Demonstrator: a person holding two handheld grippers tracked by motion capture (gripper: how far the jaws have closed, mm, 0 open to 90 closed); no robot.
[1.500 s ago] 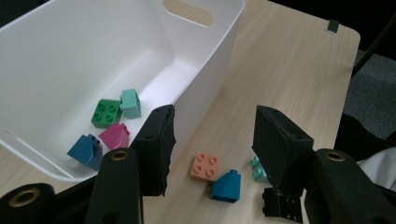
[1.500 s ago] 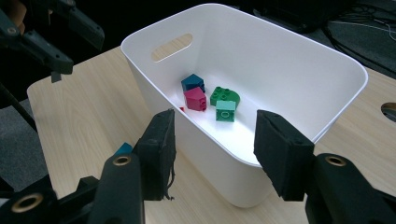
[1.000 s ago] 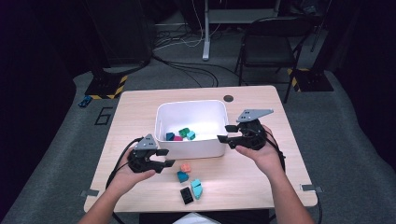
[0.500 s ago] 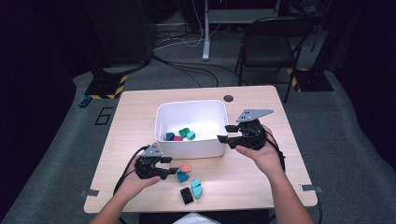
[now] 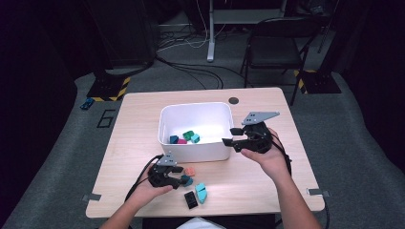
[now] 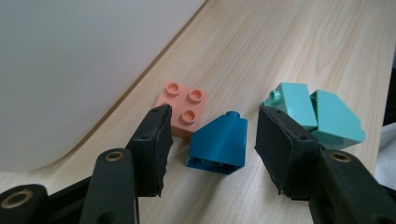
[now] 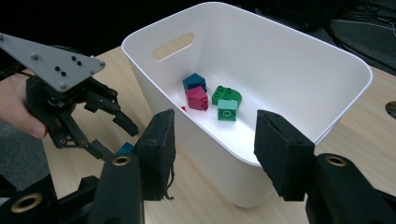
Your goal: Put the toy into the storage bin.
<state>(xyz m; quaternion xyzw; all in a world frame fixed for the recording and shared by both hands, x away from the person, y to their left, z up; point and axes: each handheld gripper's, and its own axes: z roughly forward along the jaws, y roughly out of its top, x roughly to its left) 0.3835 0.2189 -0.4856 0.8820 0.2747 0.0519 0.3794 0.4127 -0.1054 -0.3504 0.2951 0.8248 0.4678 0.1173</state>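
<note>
Left gripper view: a blue block (image 6: 219, 142) sat between the left gripper (image 6: 211, 140) jaws, untouched.
Its sloped plastic looked smooth; the jaws had just been opening, and the right gripper (image 7: 212, 149) stood spread, holding nothing.

The left tongs (image 5: 183, 175) sit low, jaws just opened wider and gaping; the right tongs (image 5: 230, 136) hover higher, agape.

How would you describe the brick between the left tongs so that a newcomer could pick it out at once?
Start at the white tub in the middle of the table. Just in front of its near wall, the left tongs stand open around a dark blue brick. Unlike the flat orange four-stud brick and the pale teal pieces beside it, it has a sloped face and one stud.
</note>
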